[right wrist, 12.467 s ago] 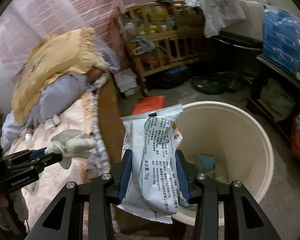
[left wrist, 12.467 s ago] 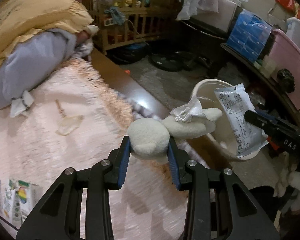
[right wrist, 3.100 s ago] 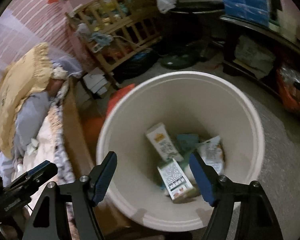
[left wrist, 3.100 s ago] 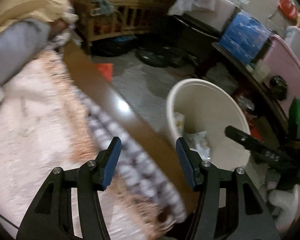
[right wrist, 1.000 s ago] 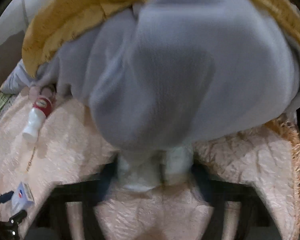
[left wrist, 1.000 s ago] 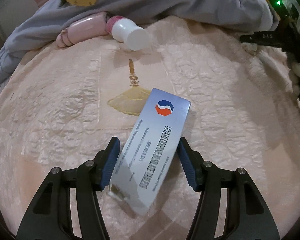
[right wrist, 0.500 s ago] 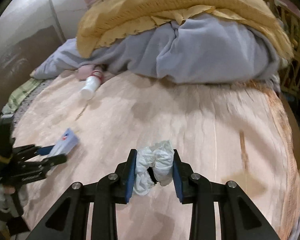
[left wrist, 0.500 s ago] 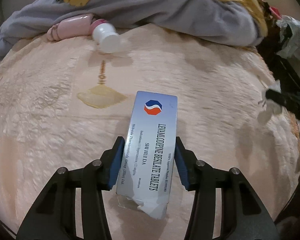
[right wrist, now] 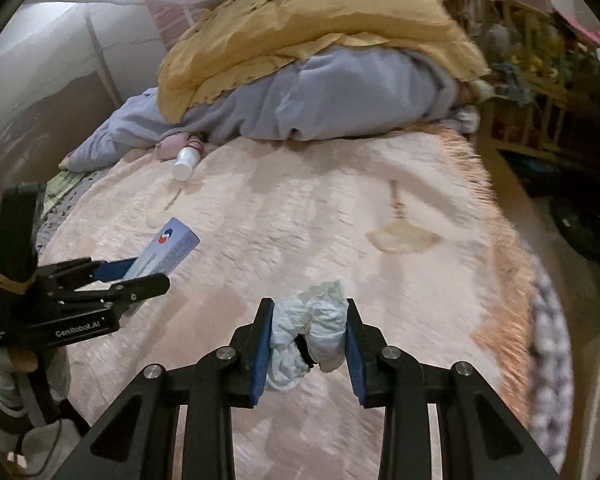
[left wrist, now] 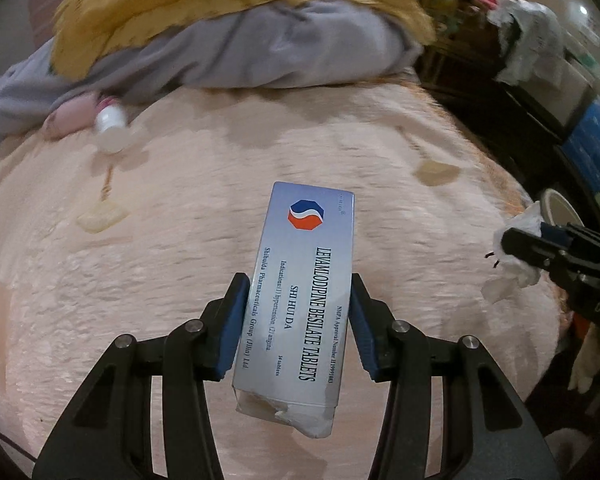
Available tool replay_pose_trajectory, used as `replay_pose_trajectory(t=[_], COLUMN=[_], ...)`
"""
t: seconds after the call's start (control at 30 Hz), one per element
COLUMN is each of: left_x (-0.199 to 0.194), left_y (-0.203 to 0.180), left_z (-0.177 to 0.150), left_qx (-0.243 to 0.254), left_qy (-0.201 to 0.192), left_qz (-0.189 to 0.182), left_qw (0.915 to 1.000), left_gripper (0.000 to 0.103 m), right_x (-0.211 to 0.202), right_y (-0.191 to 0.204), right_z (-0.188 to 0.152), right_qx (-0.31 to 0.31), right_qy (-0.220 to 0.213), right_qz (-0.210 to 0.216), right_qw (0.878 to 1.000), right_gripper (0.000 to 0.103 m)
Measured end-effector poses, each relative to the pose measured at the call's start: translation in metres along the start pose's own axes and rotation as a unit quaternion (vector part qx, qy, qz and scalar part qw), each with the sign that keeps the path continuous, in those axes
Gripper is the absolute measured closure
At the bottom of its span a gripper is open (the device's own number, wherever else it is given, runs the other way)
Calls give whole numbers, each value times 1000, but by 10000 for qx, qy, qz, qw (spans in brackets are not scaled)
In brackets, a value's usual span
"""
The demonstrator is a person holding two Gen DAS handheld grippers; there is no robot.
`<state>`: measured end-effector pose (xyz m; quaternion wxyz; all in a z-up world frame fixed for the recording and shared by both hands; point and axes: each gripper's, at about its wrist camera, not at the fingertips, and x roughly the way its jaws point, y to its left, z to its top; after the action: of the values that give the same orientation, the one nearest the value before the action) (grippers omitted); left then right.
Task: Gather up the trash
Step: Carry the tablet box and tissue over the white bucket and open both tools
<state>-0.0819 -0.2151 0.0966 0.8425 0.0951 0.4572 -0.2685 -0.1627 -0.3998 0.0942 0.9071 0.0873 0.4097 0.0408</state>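
Tablet box (left wrist: 308, 240) clamped between the pads of the left gripper (left wrist: 298, 320), jaws at a middling width and pressed on its two long sides; held clear above the pink bedspread (left wrist: 220, 200); long axis in line with the fingers, logo end well past the tips, torn end back toward the handle. Crumpled tissue (right wrist: 316, 320) pinched in the right gripper (right wrist: 308, 320), jaws narrow, wad bulging above and below the pads; likewise lifted off the bed.

Deciding relation, as judged: what looks like the cream rim of the bin (left wrist: 556, 204), only a sliver of it in view, beyond the fringed edge of the bed on the right of both views; right gripper between the left one and that rim, so nearer and likely first to drop; left one with the whole width of the bed to cross. Box probably best let fall end-first, given how far it overhangs the tips.

White bottle (left wrist: 110, 128) lying on its side near the grey quilt (left wrist: 240, 56), well apart from both grippers, not yet collected.

Against one second ago: box then flat on the bedspread, skewed across wider jaws; now squared up, gripped and raised. Right view then a blur against the quilt; now pulled back, tissue in hand. About three seconds ago both pairs of jaws wide and empty at the bin.
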Motion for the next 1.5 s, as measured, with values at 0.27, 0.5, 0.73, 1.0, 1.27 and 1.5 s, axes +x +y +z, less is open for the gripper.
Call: replay_pose_trajectory(t=[0.27,0.5,0.73,1.0,1.27,1.5], left_x=[0,5,11,18,25,28], left_y=[-61,-108,-140,-177,-214,-252], left_z=[8,14,16,24,30,37], left_qx=[425,765,988,1170,1392,1573], left_qy=[-63,-70,-50,-9,25,17], left_qz=[-219,-423,-541,-766,-968,-1166], left_qw=[9988,9961,9936,9902,9855,9806], left_gripper=[56,56,56,56,56,56], right_x=[-36,-64,-87,-111,-130,-147], right_y=[-38,-74,-106,-139,-172,-208], right_z=[-21,-35,-45,-56,-69,-82], right_qx=[322,661,908,1171,1464,1850], right_qy=[-149,-277,-376,-470,-539,-579], right_qz=[-230,-443,-646,-880,-1142,-1492], right_qw=[9991,9964,9931,9881,9811,9696], right_gripper=[72,72,72,71,71,71])
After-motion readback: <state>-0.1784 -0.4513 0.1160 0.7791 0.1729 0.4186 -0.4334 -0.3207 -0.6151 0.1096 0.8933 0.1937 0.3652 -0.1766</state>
